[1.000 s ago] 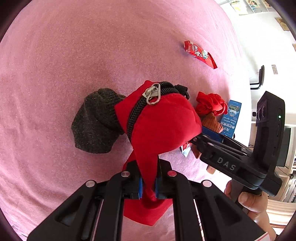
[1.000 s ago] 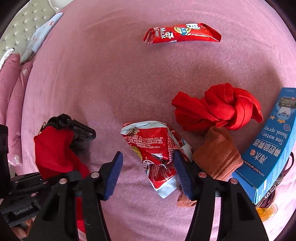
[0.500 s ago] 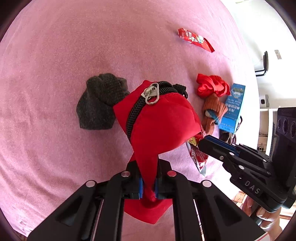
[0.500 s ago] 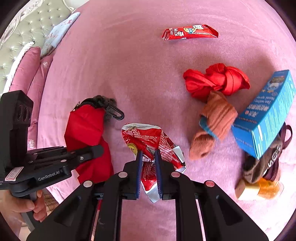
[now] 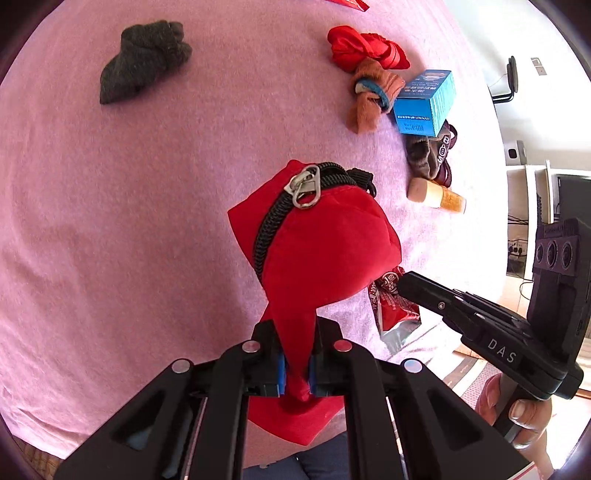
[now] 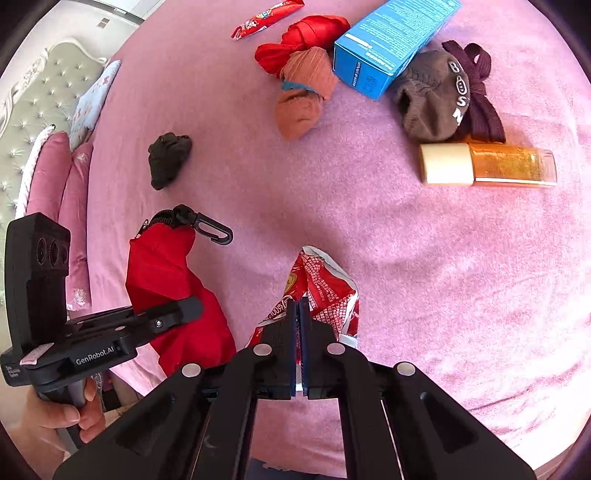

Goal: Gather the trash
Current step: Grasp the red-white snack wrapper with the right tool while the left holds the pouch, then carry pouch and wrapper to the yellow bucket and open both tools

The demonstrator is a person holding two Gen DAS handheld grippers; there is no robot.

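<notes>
1. Left gripper (image 5: 295,369) pinching the lower fabric of a red zippered cloth pouch (image 5: 314,251), held up over the pink bedspread (image 5: 110,221); fingers pressed tight on the cloth.
2. Right gripper (image 6: 297,332) clamped on a crumpled red-and-silver snack wrapper (image 6: 325,291), lifted just beside the pouch; fingers closed on the foil, nearly touching.
3. Zipper (image 5: 273,221) apparently shut or barely parted, with no mouth visible for the wrapper.
4. Best handled, by judgement: mouth opened first, pouch kept steady and upright, wrapper fed in crumpled end first, released only once well inside.
5. Left on the bed: red candy wrapper (image 6: 266,18), blue cardboard box (image 6: 391,40), orange bottle (image 6: 487,164), several socks.
</notes>
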